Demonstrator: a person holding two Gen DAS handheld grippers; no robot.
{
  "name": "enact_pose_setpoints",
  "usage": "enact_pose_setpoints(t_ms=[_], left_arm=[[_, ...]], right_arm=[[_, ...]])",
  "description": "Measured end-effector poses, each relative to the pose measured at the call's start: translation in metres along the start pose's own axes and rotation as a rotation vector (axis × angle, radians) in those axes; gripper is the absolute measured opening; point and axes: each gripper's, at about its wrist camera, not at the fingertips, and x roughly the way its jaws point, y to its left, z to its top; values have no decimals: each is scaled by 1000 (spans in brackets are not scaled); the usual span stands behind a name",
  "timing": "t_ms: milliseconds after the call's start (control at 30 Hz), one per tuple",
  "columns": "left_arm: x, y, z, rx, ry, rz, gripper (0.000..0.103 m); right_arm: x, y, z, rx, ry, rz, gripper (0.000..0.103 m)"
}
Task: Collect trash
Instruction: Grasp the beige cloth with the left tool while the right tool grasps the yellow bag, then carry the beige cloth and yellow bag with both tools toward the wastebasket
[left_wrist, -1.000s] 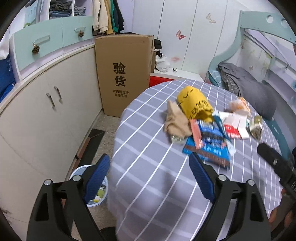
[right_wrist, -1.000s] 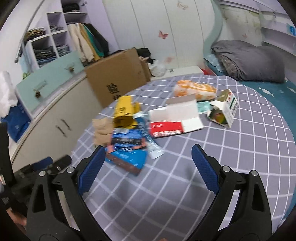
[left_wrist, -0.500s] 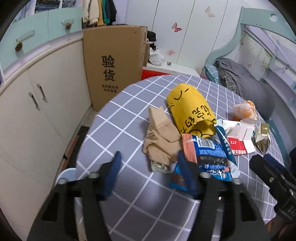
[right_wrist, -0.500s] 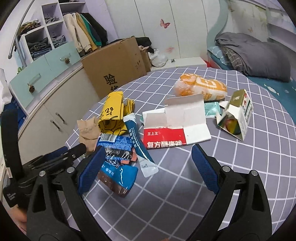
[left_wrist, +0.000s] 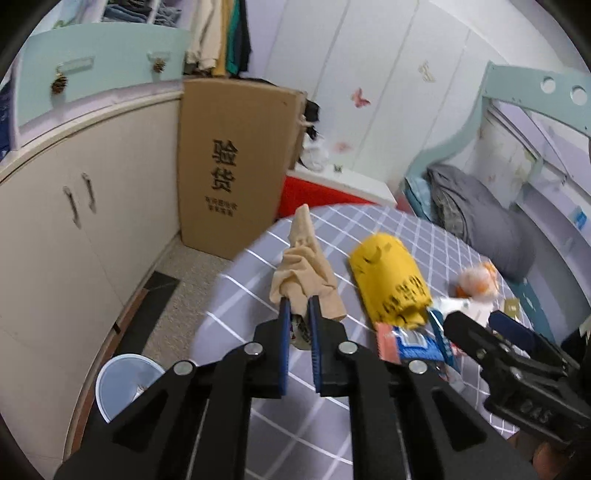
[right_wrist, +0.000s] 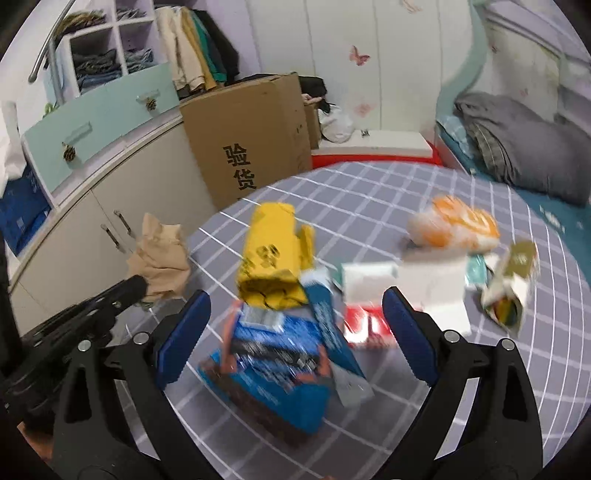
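Left claw (left_wrist: 297, 306) is pinching the beige crumpled wrapper (left_wrist: 304, 273); right claw (right_wrist: 291, 325) is hovering wide open over the blue packets (right_wrist: 273, 369).

Left gripper (left_wrist: 299, 308): matt black plastic arms, ribbed blue pads, bright metal rivets; clamps a soft, creased beige cloth (left_wrist: 303, 266). 
Right gripper (right_wrist: 295, 328): same finish. 
Tablecloth (right_wrist: 369, 192): grey woven fabric, white grid, matt. 
Yellow bag (right_wrist: 273, 258), at 12 o'clock from the right gripper: crinkled, low sheen. 
Blue snack wrappers (right_wrist: 273, 365): glossy film. 
Red-and-white carton (right_wrist: 406, 295): smooth paperboard. 
Shipping box (left_wrist: 236, 166): matt brown cardboard. 
Bin (left_wrist: 125, 384): smooth pale-blue plastic.
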Motion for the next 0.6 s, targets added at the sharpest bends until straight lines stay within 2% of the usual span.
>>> enact_pose_setpoints(t_ms=[100, 267, 333, 400, 433, 467, 500, 600], left_arm=[[-1, 12, 4, -7, 2, 14, 9], [-3, 36, 5, -41, 10, 25, 9], [-5, 42, 6, -47, 3, 25, 9], [-8, 48, 5, -53, 1, 21, 9], [-10, 49, 5, -54, 0, 21, 9], [-11, 52, 6, -56, 0, 22, 9], [-12, 54, 6, -59, 1, 21, 9], [-17, 60, 7, -66, -5, 18, 9]], right_arm=[[14, 13, 16, -50, 2, -32, 92], [57, 27, 34, -83, 97, -47, 92], [71, 32, 35, -94, 133, -46, 88], [85, 37, 36, -109, 164, -65, 63], [92, 37, 35, -107, 184, -63, 56], [96, 37, 34, -104, 200, -55, 42], [98, 37, 33, -96, 205, -35, 40], [85, 42, 34, -93, 145, -25, 37]])
